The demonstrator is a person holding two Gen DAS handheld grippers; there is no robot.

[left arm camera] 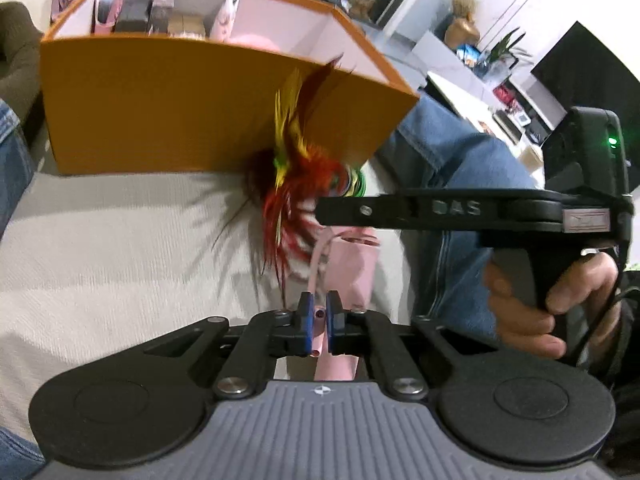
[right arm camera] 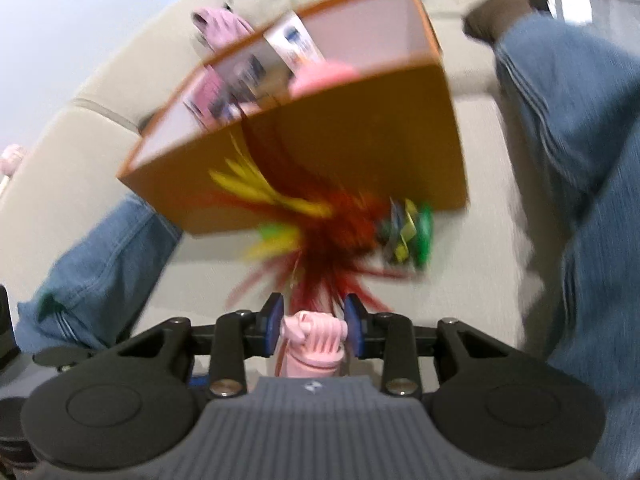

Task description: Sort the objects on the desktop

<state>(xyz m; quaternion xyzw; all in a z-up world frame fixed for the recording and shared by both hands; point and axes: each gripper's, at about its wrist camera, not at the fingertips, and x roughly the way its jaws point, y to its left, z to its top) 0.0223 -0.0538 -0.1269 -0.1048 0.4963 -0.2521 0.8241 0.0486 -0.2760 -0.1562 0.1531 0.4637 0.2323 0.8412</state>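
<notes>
A feather toy with red and yellow feathers and a green piece hangs in front of the orange box. My left gripper is shut on a thin pink tube that curves up toward the toy. In the right wrist view my right gripper is shut on the toy's ribbed pink handle, with the blurred feathers fanning out ahead. Seen side-on in the left wrist view, the right gripper reaches in from the right above the pink handle.
The orange box stands on a cream cushion and holds several small boxes and pink items. A person's jeans-clad legs lie on both sides. A hand holds the right gripper's grip. Shelves and a dark screen stand beyond.
</notes>
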